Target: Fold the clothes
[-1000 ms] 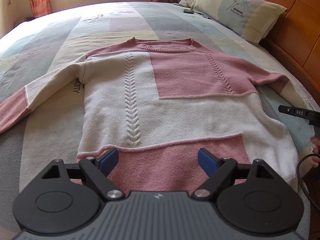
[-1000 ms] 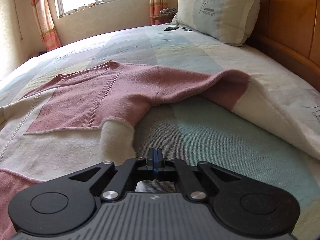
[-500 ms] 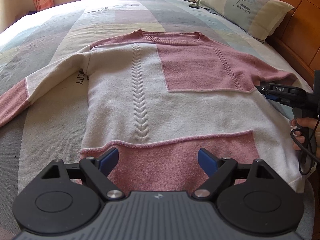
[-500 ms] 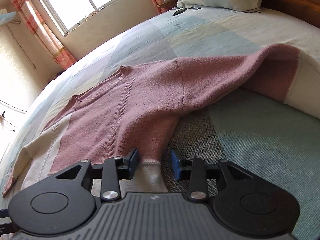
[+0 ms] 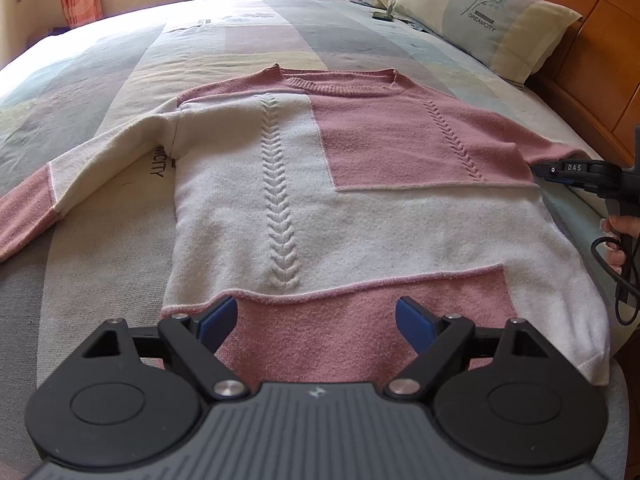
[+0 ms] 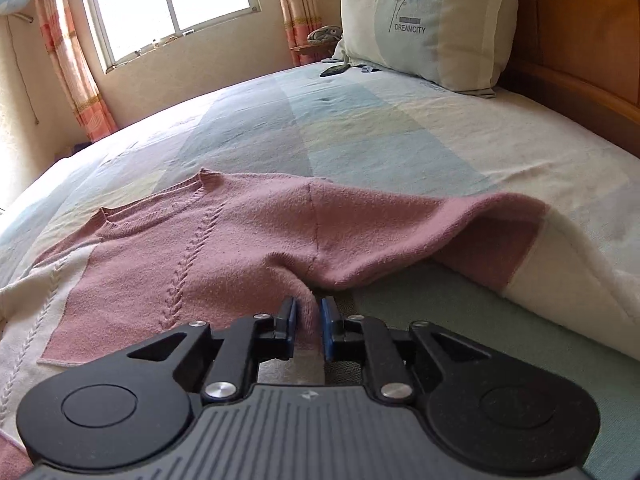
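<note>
Right gripper (image 6: pixel 308 322) jaws have just been closing, now pinching a fold at the armpit of one pink-and-cream cable-knit sweater (image 5: pixel 320 184). Left gripper (image 5: pixel 316 318) spread wide over its pink hem, holding nothing. Sweater flat, face up on a pastel patchwork bedspread (image 5: pixel 120 80); long axis hem-to-collar, collar pointing toward the window (image 6: pixel 168 4), sleeves out sideways. One "DREAMCITY" pillow (image 6: pixel 424 24) by the wooden headboard (image 5: pixel 592 60).

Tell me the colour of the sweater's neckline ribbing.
Pink, matching the shoulder panel: the neckline ribbing of the sweater shows best from the left wrist camera.
</note>
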